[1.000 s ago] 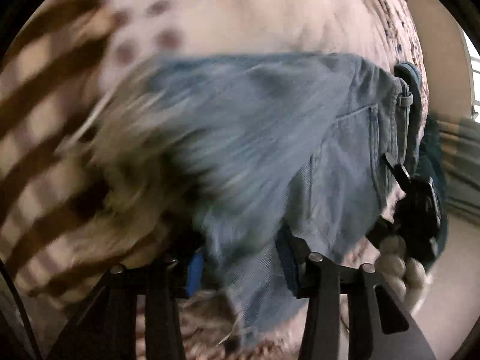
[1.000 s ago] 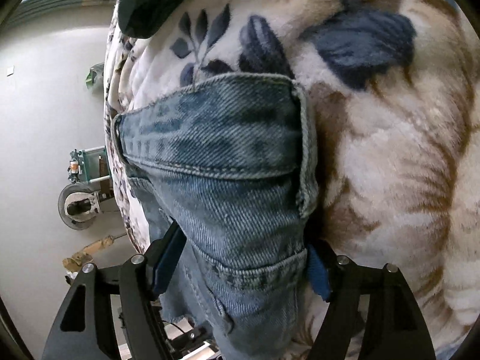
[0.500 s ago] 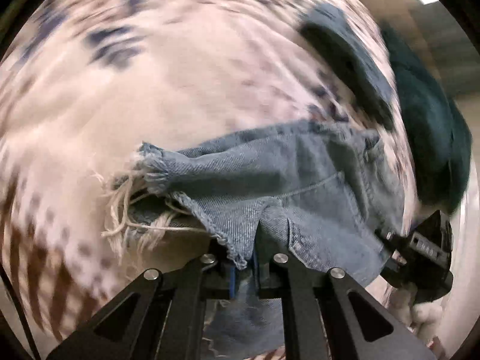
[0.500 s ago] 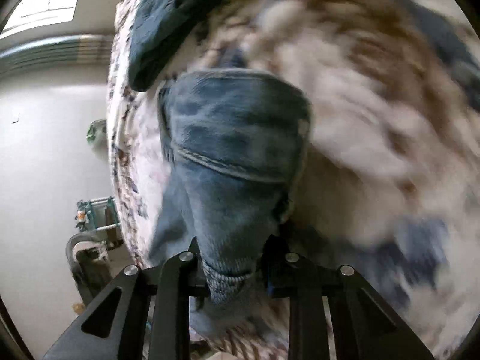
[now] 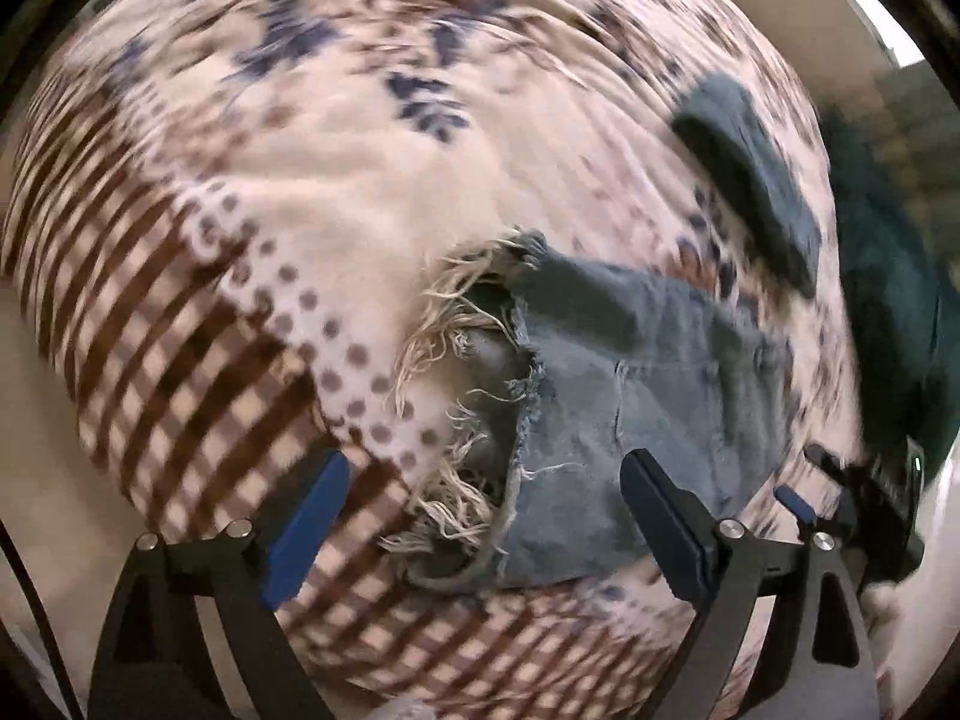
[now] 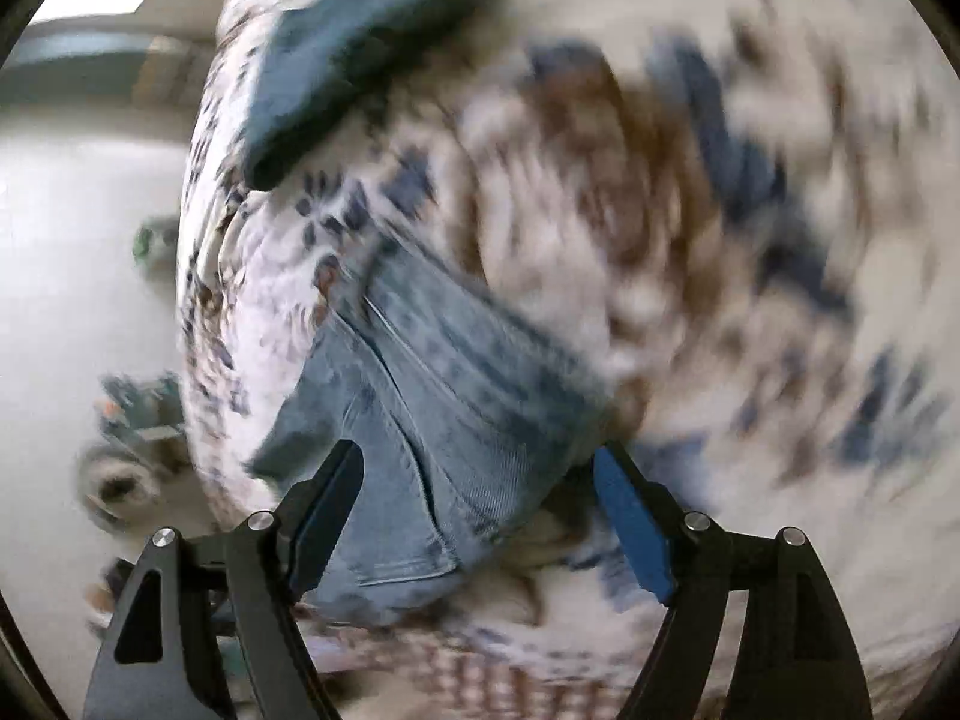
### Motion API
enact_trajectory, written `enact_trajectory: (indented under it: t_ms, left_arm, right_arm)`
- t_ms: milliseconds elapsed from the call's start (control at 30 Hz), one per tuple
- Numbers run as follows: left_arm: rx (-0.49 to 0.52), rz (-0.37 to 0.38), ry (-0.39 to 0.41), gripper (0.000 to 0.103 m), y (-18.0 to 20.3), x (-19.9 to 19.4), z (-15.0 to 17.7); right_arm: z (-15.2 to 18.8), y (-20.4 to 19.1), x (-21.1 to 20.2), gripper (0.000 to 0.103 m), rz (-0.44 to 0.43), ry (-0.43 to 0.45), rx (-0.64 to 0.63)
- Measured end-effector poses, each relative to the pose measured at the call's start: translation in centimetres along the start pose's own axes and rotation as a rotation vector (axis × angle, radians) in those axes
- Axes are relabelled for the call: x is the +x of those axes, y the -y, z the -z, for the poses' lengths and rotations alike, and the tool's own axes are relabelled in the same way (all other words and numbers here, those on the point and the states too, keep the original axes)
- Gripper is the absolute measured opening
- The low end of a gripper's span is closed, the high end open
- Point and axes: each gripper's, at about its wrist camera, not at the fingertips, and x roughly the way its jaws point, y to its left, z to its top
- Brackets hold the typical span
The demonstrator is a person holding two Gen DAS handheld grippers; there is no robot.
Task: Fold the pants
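Observation:
Blue denim shorts (image 5: pixel 636 396) with a frayed hem lie folded on a patterned blanket (image 5: pixel 288 192). In the left wrist view my left gripper (image 5: pixel 480 516) is open just above the frayed hem, holding nothing. In the right wrist view the shorts (image 6: pixel 444 420) show their waistband end, and my right gripper (image 6: pixel 480 516) is open over it, holding nothing. The right gripper also shows at the right edge of the left wrist view (image 5: pixel 840 492). Both views are blurred by motion.
A folded dark teal garment (image 5: pixel 756 180) lies on the blanket beyond the shorts, also in the right wrist view (image 6: pixel 354 48). A darker green cloth (image 5: pixel 882 300) lies at the bed's far edge. Pale floor with some equipment (image 6: pixel 132 426) lies left of the bed.
Both grippers were shut on the shorts half a second ago; both have opened and let the denim go. The shorts now lie flat on the blanket and both grippers have pulled back.

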Motion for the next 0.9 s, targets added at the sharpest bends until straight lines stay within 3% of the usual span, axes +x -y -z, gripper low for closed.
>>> enact_trajectory:
  t_ms: [133,233,267,300,333,367,433,467,633,833,900]
  left_arm:
    - [-0.063,0.008,0.034,0.092,1.8,3.9,-3.0]
    - [-0.028,-0.030,-0.011,0.092,3.4,8.8,-6.6]
    - [-0.011,-0.042,-0.044,0.091,3.3,9.9,-7.2]
    - [0.005,-0.046,-0.070,0.088,3.4,11.1,-7.7]
    - [0.013,-0.062,-0.081,0.070,3.3,11.8,-7.9]
    - [0.016,-0.081,-0.079,0.049,3.2,12.2,-8.1]
    - [0.013,-0.072,-0.050,0.018,2.7,11.5,-7.8]
    - [0.019,-0.052,-0.019,0.011,2.6,10.4,-7.4]
    - [-0.025,-0.061,0.069,0.005,1.9,7.5,-6.9]
    - [-0.082,-0.088,0.066,0.005,0.1,8.9,-10.2]
    - [-0.069,-0.088,0.055,0.007,0.2,8.7,-10.3]
  right_arm:
    - [-4.3,-5.1,1.0,0.082,0.071,-0.021,-0.198]
    - [-7.6,-8.6,5.5,0.081,0.131,-0.135,-0.327]
    - [-8.0,-9.3,6.8,0.073,0.147,-0.179,-0.360]
    - [-8.1,-9.9,8.2,0.057,0.182,-0.213,-0.413]
    - [-8.0,-10.3,9.1,0.028,0.234,-0.224,-0.462]
    - [-7.7,-10.7,9.4,0.027,0.265,-0.229,-0.499]
    - [-6.9,-11.3,8.6,0.022,0.255,-0.194,-0.537]
    - [-6.5,-11.8,7.6,0.021,0.242,-0.165,-0.554]
    - [-5.8,-13.7,4.8,0.021,0.203,-0.068,-0.593]
    - [-8.3,-14.2,8.2,0.021,0.258,-0.071,-0.551]
    - [-8.8,-13.8,9.9,0.029,0.290,-0.124,-0.529]
